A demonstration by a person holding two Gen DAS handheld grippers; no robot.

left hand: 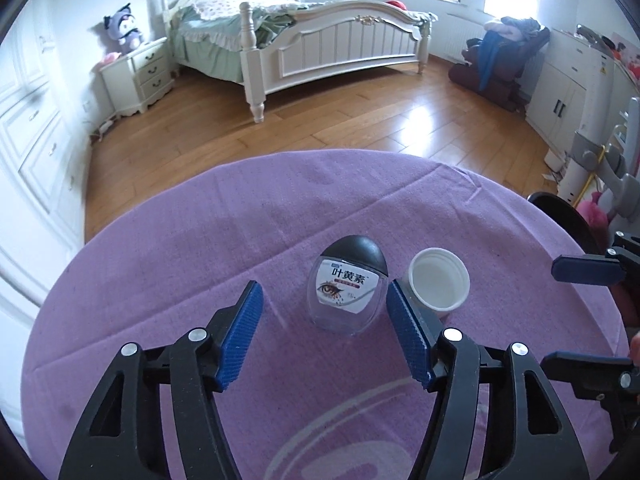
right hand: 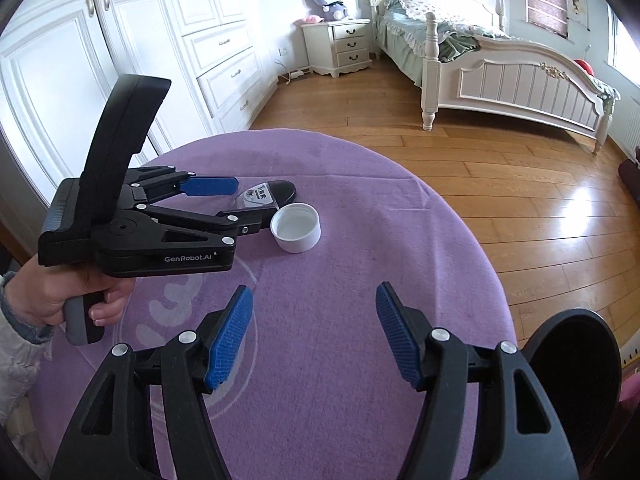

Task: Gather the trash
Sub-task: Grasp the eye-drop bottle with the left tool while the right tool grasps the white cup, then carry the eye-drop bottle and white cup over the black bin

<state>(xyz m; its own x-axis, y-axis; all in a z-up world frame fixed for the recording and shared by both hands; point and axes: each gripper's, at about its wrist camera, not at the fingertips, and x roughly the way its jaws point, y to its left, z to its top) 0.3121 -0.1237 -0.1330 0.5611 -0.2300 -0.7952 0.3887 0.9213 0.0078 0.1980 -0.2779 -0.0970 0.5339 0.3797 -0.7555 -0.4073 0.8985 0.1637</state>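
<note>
Purple cloth covers the worktop (left hand: 160,260). My left claw (left hand: 324,300) is spread around the bottle (left hand: 346,284), pads not yet touching; the cap (left hand: 439,280) stands just beside, mid-worktop. My right claw (right hand: 314,320) is spread, empty. Next I must pinch gently.

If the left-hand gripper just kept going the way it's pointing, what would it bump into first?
Most likely the small clear eye-drop bottle with the black cap, lying on the purple tablecloth. It sits right ahead of the left gripper, between its open fingers. The white cap stands just right of that line, beside one finger.
</note>
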